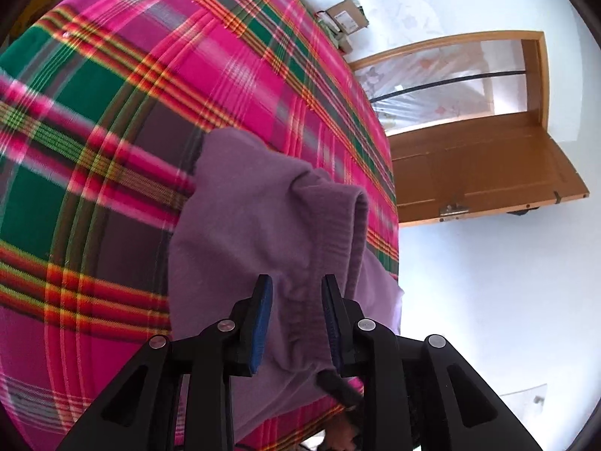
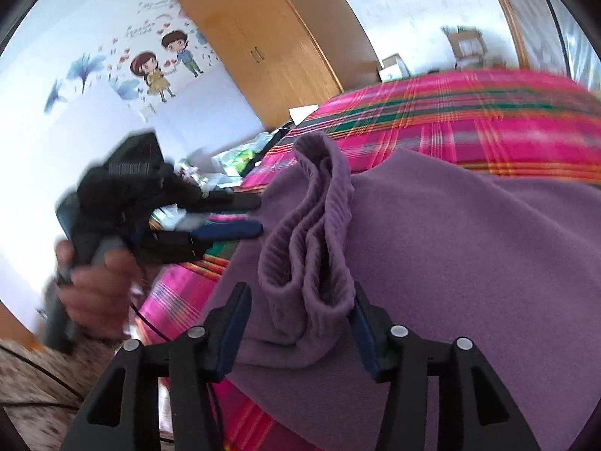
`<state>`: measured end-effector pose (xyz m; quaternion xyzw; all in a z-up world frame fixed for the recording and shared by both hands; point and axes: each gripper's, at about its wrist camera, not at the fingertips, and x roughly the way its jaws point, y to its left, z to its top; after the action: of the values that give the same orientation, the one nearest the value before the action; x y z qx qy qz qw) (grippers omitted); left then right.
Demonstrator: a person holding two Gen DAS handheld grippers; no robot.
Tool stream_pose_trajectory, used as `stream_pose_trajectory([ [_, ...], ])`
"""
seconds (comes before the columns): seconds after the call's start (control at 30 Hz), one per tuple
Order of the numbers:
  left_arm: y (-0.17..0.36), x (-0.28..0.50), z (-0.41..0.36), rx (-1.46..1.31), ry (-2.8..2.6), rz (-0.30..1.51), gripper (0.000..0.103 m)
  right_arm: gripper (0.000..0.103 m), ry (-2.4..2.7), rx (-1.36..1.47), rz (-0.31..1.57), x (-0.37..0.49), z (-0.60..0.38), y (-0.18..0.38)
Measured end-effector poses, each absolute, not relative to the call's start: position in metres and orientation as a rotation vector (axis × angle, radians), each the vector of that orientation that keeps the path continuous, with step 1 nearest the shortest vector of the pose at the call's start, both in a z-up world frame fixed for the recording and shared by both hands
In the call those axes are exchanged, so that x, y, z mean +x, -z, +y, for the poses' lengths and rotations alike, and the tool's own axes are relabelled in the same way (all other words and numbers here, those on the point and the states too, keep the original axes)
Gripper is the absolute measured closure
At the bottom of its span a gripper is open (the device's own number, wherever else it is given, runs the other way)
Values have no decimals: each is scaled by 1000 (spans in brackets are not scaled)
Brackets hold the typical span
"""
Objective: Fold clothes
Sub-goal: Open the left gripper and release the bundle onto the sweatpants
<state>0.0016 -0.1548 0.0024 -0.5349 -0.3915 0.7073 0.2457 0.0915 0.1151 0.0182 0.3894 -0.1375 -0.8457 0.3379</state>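
Note:
A purple sweater [image 1: 244, 233] lies on a bed with a pink, green and orange plaid sheet [image 1: 112, 112]. In the left wrist view my left gripper [image 1: 296, 293] is open, its fingers on either side of the sweater's ribbed edge [image 1: 338, 233]. In the right wrist view the sweater [image 2: 450, 248] fills the lower right, and my right gripper [image 2: 300, 297] is open around its bunched ribbed band [image 2: 311, 248]. The left gripper [image 2: 255, 216] also shows there at the left, held in a hand, its fingertips at the sweater's edge.
An open wooden door [image 1: 480, 165] stands past the bed's right edge above white floor. A wooden wardrobe [image 2: 270, 37], a wall with cartoon stickers [image 2: 157, 67], cardboard boxes [image 2: 465, 45] and clutter [image 2: 240, 158] lie beyond the bed.

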Motion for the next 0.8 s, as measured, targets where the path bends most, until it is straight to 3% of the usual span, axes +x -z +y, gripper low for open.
stream_pose_trajectory([
  [0.57,1,19,-170,-1431,-2075,-949,75,48,2029,1245,-482,20,103,-2],
  [0.63,0,20,-170,-1422,-2095,-933,71,48,2009,1250,-517,13,102,-2],
  [0.7,0,21,-171,-1414,-2115,-925,62,58,2016,1266,-508,9,100,-1],
  [0.8,0,21,-172,-1400,-2150,-918,59,73,2030,1273,-471,10,96,-1],
])
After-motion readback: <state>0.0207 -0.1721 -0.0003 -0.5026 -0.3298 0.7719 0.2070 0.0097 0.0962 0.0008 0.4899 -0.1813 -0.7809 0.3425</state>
